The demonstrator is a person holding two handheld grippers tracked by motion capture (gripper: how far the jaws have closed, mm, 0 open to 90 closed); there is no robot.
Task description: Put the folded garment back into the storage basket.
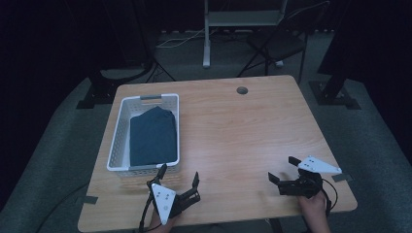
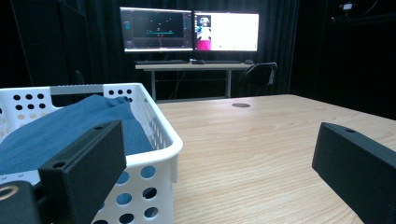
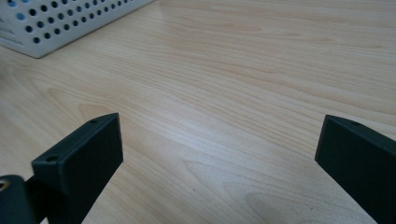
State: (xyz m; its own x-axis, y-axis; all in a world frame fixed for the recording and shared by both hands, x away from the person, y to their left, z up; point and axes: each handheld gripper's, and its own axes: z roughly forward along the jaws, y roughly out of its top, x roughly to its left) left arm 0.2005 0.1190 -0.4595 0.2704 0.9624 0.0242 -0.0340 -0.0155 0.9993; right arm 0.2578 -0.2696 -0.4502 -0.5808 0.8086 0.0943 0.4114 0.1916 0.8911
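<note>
The folded blue cloth (image 1: 153,137) lies inside the white basket (image 1: 118,127) on the counter (image 1: 243,136). The left gripper (image 1: 179,177) waits just beside the basket, the right gripper (image 1: 283,170) well apart; both have fingers spread wide and empty, ready to reach.

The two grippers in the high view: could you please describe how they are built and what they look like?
Each is a hand-held black tool with two flat, blocky black jaws. The left gripper carries a pale three-cornered plate with small dark dots, and a dark cable trails from it. The right gripper has the same pale plate and a looping black cable. In the gripper views the jaws are matte slabs with small round holes.
</note>
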